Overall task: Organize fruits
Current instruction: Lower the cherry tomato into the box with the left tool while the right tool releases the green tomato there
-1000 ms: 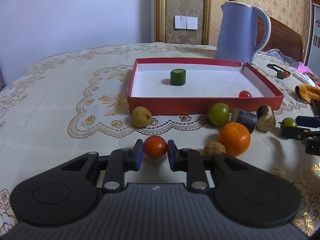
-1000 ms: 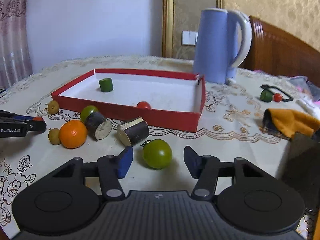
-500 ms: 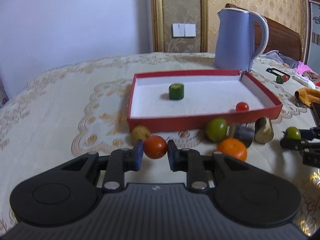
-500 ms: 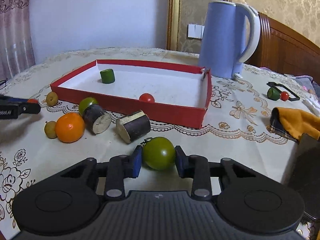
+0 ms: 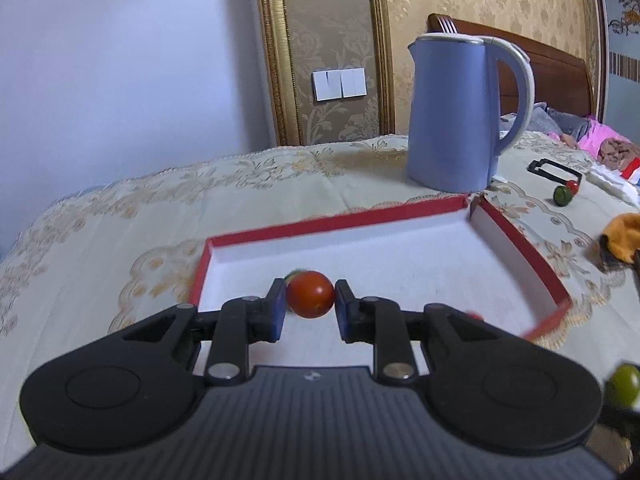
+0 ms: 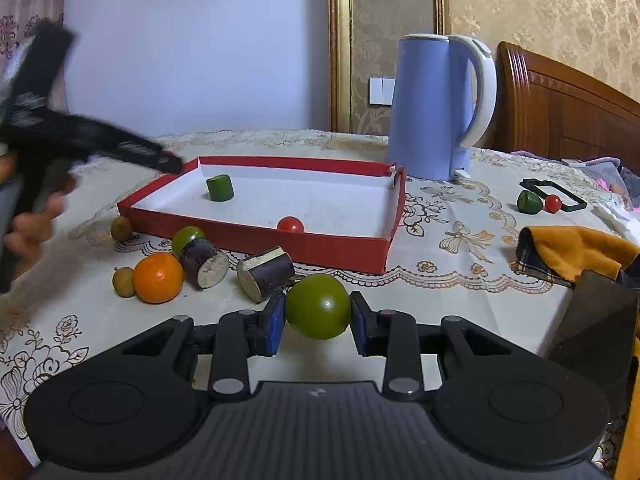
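The red tomato [image 5: 310, 294] is pinched between two blue pads and hangs over the near-left part of the red tray [image 6: 280, 246], which already has a green cylinder chunk [image 6: 219, 187] standing toward its far-left corner and a small red tomato [image 6: 291, 225] by its front wall. Just outside that front wall sit an orange [image 6: 158, 277], two dark cut cylinder pieces [image 6: 266, 273], a green tomato [image 6: 187, 236] and two small yellowish fruits [image 6: 124, 281]. The bigger green tomato [image 6: 318, 306] is clamped between pads in front of the tray, off the cloth.

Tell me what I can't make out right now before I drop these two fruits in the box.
- Left wrist view: the green cylinder piece in the red box is almost hidden behind the red tomato in the left gripper.
- Left wrist view: fruit at the box's near right corner is motion-blurred.
- Right wrist view: the left gripper is blurred, its tips unclear.
- Right wrist view: the green tomato in the right gripper hides the tablecloth beneath.
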`<state>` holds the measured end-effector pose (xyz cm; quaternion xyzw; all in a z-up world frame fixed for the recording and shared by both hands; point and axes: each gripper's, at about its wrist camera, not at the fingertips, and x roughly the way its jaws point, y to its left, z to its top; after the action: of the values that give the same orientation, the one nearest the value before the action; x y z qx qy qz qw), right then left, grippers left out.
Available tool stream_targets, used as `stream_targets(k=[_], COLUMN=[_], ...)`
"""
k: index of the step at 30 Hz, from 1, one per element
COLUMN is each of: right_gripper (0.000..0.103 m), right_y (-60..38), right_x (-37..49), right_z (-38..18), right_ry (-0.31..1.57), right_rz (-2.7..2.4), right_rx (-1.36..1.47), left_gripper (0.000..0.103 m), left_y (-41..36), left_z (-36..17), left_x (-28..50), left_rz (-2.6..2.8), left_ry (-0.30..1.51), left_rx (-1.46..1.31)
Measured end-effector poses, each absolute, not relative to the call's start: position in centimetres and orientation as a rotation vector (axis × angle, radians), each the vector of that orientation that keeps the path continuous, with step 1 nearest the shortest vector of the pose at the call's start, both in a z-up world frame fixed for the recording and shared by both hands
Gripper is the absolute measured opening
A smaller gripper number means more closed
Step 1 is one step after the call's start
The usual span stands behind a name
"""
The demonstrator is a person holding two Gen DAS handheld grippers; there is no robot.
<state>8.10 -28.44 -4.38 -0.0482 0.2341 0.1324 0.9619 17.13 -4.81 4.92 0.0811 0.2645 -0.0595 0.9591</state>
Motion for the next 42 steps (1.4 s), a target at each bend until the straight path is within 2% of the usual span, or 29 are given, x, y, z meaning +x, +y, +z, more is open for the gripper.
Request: stream_targets(k=[16,32,42], right_gripper=[0.033,0.033,0.033], right_y=[-28.9,-28.2,-27.1], right_x=[7.5,7.4,7.9], right_z=[-4.3,-3.9,-3.1], right_ry=[0.466,0.465,0.448], right_rz=[0.266,0.261,0.270], right_rx=[-0.092,-0.102,-0.102], left_gripper=[0.023,0.027,0.076], left_y=[-10.0,-9.8,-5.1], left_z=[2.2,2.5,4.4], left_x=[26.3,26.0,21.0], left_rz=[-0.069,-0.063,0.044], left_ry=[0.616,0.622,0.540], left_rx=[0.265,0.256,0.242])
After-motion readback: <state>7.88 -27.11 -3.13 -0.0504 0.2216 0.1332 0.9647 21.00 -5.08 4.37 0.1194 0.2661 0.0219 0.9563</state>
